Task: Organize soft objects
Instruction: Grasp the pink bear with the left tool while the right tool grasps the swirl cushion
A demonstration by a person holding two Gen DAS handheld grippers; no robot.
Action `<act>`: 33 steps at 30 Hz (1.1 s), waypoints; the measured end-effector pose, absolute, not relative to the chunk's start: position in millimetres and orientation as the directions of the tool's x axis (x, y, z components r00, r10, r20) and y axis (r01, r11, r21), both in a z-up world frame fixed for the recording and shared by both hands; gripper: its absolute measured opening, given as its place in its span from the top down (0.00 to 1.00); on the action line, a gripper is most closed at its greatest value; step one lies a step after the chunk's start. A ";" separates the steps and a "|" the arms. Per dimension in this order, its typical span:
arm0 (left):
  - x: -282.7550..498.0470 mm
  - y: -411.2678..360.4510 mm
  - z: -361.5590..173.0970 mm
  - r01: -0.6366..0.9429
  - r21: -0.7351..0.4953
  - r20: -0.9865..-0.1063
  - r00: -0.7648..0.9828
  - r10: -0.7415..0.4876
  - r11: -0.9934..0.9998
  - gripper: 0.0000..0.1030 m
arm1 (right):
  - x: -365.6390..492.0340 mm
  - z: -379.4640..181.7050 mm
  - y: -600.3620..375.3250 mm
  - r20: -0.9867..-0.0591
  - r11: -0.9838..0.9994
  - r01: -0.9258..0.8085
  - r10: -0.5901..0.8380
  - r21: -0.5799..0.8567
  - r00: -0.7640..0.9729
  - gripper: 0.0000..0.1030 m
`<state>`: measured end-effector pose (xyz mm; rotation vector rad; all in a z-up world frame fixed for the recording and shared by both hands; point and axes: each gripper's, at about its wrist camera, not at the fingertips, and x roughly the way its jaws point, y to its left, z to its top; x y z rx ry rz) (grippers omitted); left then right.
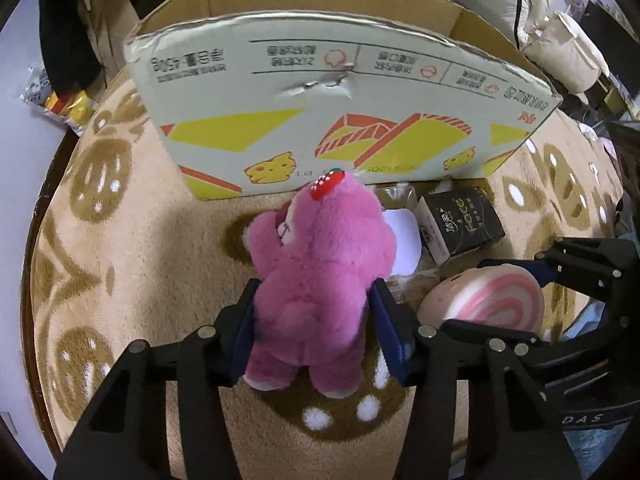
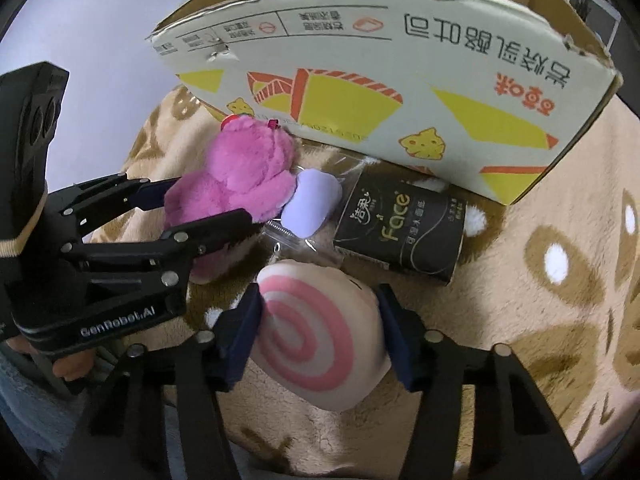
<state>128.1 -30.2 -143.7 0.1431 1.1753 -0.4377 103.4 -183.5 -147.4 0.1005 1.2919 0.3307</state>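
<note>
A pink plush bear [image 1: 320,280] with a strawberry on its head lies on the tan rug, its head toward the cardboard box. My left gripper [image 1: 316,320] is shut on the bear's body, a blue pad pressed into each side; from the right wrist view the left gripper [image 2: 200,204] holds the bear [image 2: 240,172] the same way. To the right lies a round plush with a pink-and-white swirl [image 2: 316,336]. My right gripper [image 2: 320,332] is shut on it, both pads touching its sides. In the left wrist view the swirl plush [image 1: 488,300] sits between the right gripper's fingers [image 1: 508,300].
An open cardboard box [image 1: 320,120] with yellow and orange print stands just beyond the toys. A black tissue pack [image 2: 400,228] and a lilac soft piece in a clear bag [image 2: 312,208] lie between the toys and the box. A patterned tan rug [image 1: 140,260] covers the floor.
</note>
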 end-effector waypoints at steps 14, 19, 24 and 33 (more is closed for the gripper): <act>118.7 -19.3 -134.0 0.387 -0.072 -0.909 0.353 -0.220 0.919 0.56 | 86.5 -128.7 -182.7 -0.930 0.974 -0.178 0.191 0.140 0.315 0.63; 110.8 -11.7 -122.7 0.366 -0.072 -0.896 0.385 -0.222 0.928 0.56 | 81.6 -111.3 -193.1 -0.907 0.983 -0.135 0.170 0.127 0.386 0.63; 97.3 -3.8 -105.5 0.347 -0.061 -0.871 0.440 -0.220 0.936 0.56 | 78.1 -90.3 -208.0 -0.865 0.987 -0.090 0.159 0.132 0.476 0.63; 72.4 3.7 -56.8 0.313 -0.039 -0.747 0.622 -0.236 0.949 0.56 | 63.7 -49.0 -228.3 -0.736 0.989 -0.016 0.121 0.148 0.666 0.63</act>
